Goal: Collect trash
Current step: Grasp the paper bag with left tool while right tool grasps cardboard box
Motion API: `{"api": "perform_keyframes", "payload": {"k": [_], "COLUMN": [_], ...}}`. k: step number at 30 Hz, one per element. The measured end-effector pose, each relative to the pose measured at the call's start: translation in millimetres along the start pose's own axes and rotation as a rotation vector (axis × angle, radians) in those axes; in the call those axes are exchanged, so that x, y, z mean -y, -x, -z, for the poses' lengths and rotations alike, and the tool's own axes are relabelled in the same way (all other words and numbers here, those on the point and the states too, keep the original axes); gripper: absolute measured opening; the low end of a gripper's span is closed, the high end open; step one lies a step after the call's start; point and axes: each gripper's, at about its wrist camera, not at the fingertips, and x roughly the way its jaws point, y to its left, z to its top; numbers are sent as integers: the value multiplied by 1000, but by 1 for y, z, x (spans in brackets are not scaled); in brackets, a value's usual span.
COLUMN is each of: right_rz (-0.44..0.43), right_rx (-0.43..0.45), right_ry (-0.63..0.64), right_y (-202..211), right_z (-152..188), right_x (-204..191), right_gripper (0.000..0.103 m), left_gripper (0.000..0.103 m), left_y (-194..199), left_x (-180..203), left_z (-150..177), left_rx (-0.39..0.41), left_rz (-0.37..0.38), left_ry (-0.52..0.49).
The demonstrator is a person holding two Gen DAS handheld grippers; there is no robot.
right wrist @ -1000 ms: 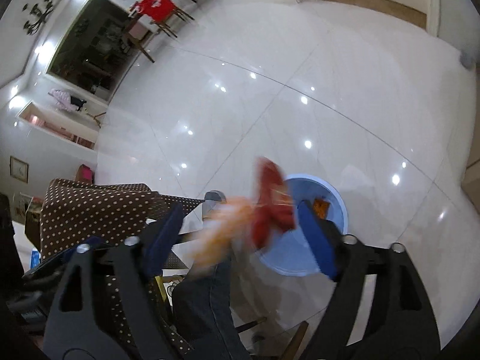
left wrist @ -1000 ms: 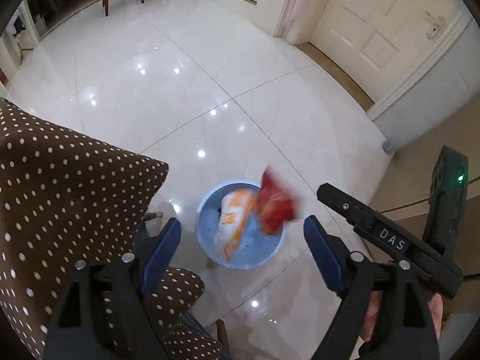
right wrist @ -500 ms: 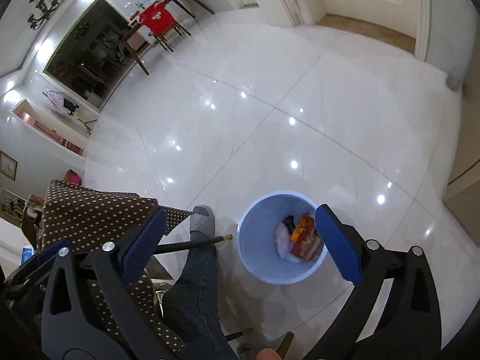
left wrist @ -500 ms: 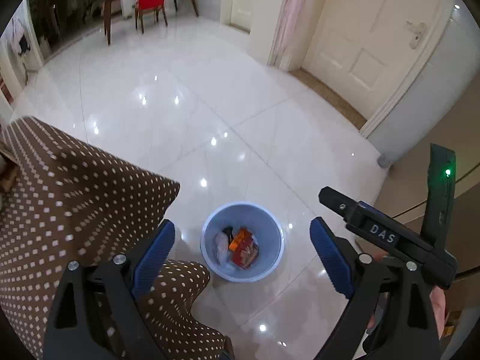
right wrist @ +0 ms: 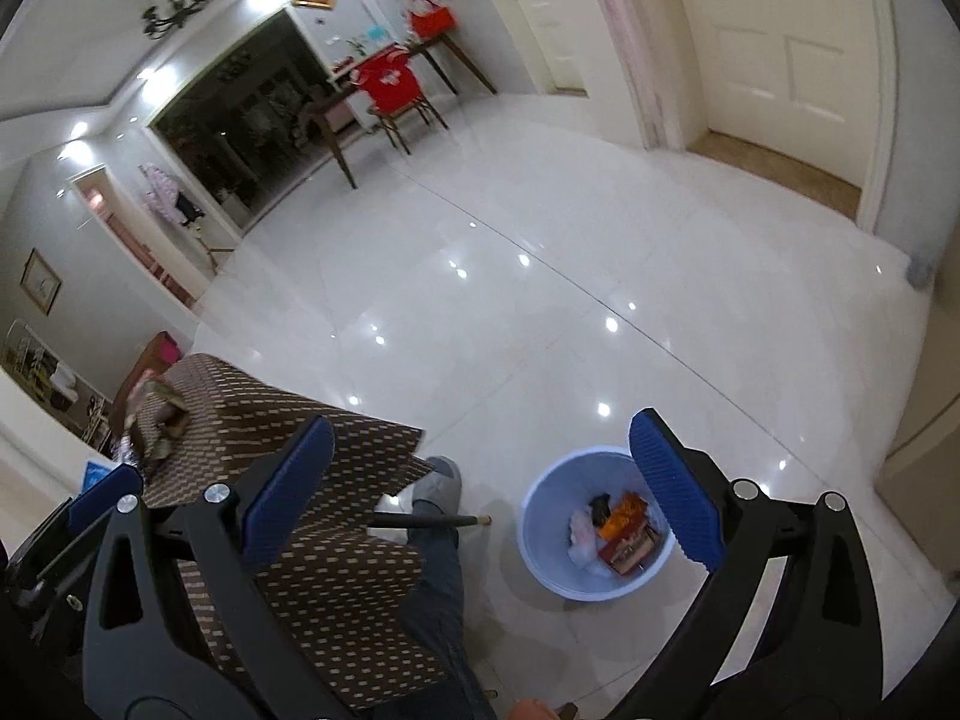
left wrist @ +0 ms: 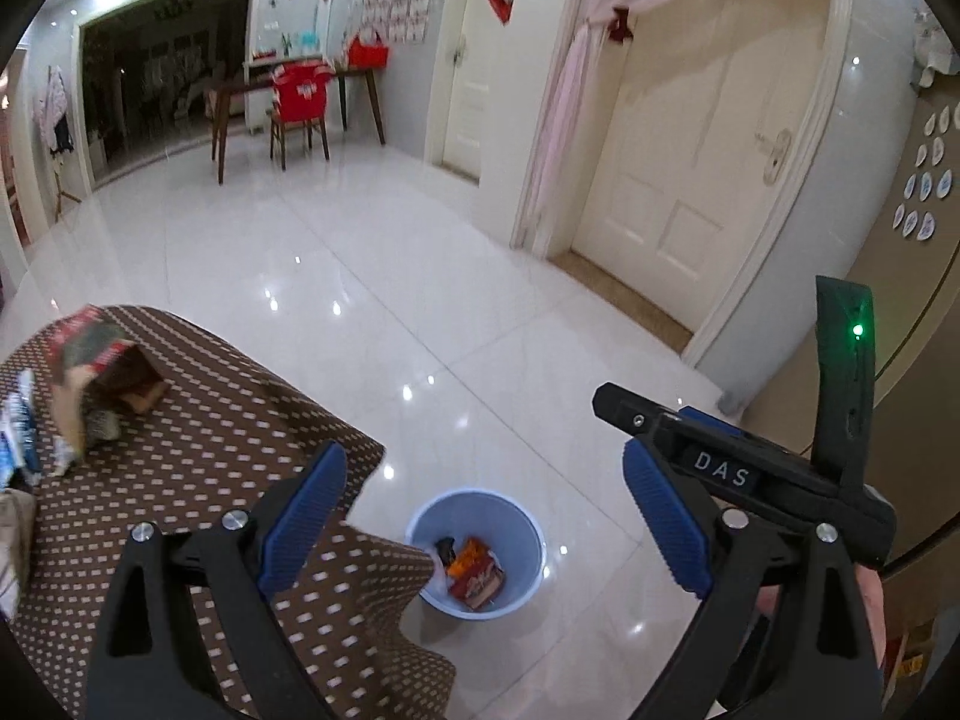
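Now both tools, left tool [left wrist: 480,516] and right tool [right wrist: 480,486], gape empty above the blue bin [left wrist: 528,576] holding wrappers [left wrist: 474,570]; next, swing to the litter [left wrist: 90,372] on the dotted surface [left wrist: 198,438] and pinch squarely.

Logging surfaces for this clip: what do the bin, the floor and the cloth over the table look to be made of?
Bin: likely plastic, smooth pale blue, thin moulded rim with a dull sheen.
Floor: glossy white tile, probably polished ceramic or stone; it mirrors the ceiling lights and shows grout lines.
Table cloth: woven fabric, matte brown with pale dots; it drapes and folds at the corner.
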Motion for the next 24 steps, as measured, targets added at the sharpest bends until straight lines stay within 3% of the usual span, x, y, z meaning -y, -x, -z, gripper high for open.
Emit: {"api": "perform_keyframes", "payload": {"k": [9,17,24], "right_rz": [-66,-133,-181], "right_rx": [31,23,-23], "right_ry": [121,227,300], "right_y": [18,18,0], "right_z": [4,17,36], "right_x": [-68,-132,-181], "right_gripper": [97,97,97], "left_gripper": [92,92,92], "left_y": [65,111,124], "left_x": [-37,-98,-167], "left_z": [13,36,64], "left_rx": [134,224,201], "left_rz": [-57,-219,-359], "left_ry": [44,127,244]}}
